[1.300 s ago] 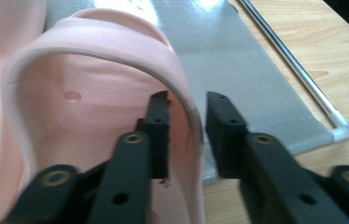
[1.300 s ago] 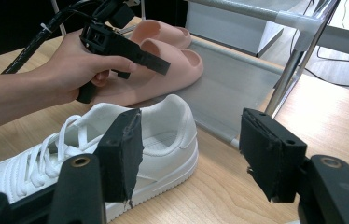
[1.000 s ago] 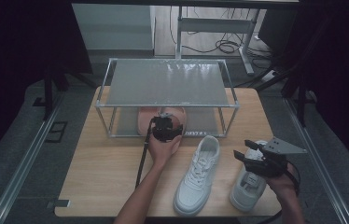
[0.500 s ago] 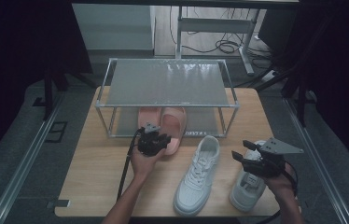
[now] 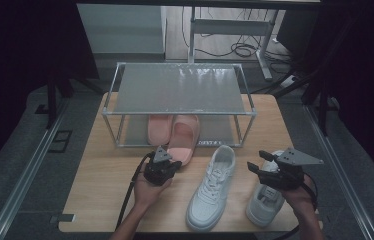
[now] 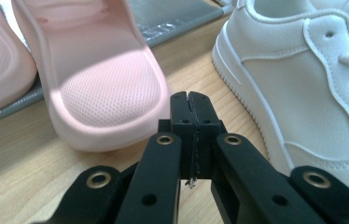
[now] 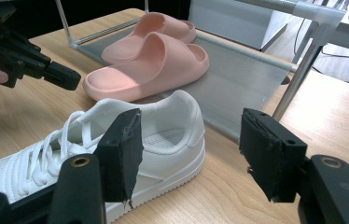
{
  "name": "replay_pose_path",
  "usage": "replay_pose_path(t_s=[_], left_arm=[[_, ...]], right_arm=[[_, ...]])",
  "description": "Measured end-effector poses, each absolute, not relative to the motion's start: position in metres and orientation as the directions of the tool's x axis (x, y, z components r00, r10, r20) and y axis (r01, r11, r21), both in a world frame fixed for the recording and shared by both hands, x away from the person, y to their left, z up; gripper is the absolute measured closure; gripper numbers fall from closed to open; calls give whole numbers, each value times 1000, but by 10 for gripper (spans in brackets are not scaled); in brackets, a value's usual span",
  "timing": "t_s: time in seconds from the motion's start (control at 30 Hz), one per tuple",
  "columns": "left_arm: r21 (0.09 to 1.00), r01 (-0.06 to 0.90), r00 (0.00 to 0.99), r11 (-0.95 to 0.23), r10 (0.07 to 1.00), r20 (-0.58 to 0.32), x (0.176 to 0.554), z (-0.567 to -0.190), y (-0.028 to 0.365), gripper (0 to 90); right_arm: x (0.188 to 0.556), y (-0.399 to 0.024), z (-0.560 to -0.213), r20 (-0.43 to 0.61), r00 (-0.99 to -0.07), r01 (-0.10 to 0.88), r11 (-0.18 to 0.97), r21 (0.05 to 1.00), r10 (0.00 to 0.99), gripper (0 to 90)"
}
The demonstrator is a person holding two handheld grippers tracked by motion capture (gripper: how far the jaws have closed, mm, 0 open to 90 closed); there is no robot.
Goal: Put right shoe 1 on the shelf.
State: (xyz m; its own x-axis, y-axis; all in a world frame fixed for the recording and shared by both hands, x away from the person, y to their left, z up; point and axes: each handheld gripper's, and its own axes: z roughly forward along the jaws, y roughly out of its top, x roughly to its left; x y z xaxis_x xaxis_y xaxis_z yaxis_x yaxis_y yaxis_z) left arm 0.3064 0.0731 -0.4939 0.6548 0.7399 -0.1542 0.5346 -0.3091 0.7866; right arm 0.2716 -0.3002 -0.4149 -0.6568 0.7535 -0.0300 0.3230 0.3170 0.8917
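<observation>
Left gripper [image 6: 192, 100]: fingers [image 6: 182, 116] have just closed, pads pressed together w/ nothing between, tips just short of the near pink slipper [image 6: 102, 88], whose toe overhangs the rack [image 5: 125, 145] base onto the counter [image 5: 105, 195]. We'd judge the step in hand is nudging that slipper back under, beside its mate [image 5: 157, 127]: push low & centred on the toe, slow, straight toward the far side. Right gripper [image 7: 186, 154]: fingers wide, empty, over the white sneaker [image 7: 130, 140]; keep it parked.
</observation>
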Motion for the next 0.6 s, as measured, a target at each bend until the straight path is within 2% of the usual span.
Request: replay_pose_path(t_s=[0.13,0.4,0.6], left_arm=[[782,538,654,-316,742,-150,305,-496,76,900],[756,535,652,-378,754,-85,314,-502,74,900],[735,548,662,-399,744,-89,325,-506,70,900]], right_arm=[[272,-301,-415,-28,-654,323,313,893,756,400],[272,-301,-415,-27,-653,325,312,893,757,400],[273,-300,-416,-28,-655,327,316,891,755,400]])
